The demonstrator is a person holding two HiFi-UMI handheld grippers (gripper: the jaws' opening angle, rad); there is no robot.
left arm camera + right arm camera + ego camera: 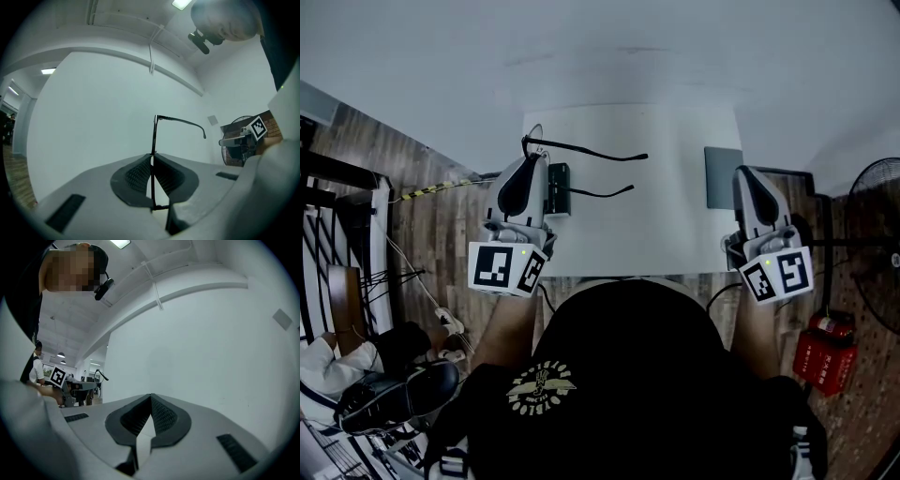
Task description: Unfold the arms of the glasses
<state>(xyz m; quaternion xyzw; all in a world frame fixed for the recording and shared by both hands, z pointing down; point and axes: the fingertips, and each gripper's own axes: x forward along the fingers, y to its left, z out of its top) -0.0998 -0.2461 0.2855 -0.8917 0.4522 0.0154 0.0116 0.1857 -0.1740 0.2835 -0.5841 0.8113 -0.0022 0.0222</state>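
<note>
Thin black glasses (153, 136), both arms unfolded, held aloft, frame upright

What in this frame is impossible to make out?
- Head view: most of the front of the glasses, covered by the left gripper.
- Left gripper view: the glasses' lower arm, hidden behind a jaw.
- Head view: what the dark box is; the left gripper overlaps it.
- Right gripper view: the glasses, too small.

The middle of the desk (675, 234) is open. A black box (559, 190) sits left, a grey pad (722, 176) right (the glasses (581, 149) poke out past the box).
</note>
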